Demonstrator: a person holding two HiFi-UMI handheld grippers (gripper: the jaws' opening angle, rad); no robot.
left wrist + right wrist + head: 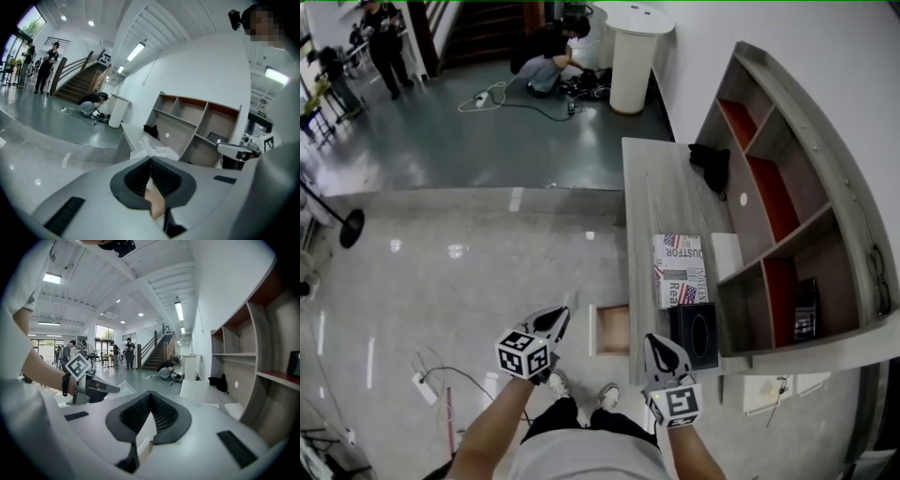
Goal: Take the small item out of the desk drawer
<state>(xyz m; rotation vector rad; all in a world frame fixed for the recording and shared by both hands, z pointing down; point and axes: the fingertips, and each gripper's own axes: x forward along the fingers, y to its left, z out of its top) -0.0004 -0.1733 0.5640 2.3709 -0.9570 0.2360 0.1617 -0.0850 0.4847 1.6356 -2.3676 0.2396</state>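
The desk drawer stands pulled out from the desk's left side, showing a pale wooden inside; I cannot make out a small item in it. My left gripper hovers just left of the drawer, jaws shut with nothing between them. My right gripper hangs over the desk's near edge, just right of the drawer, and is also shut and empty. Each gripper shows in the other's view: the right gripper and the left gripper.
On the grey desk lie a printed box, a black box, a white box and a black cloth. A shelf unit lines its right side. Cables lie on the floor at left; people are far back.
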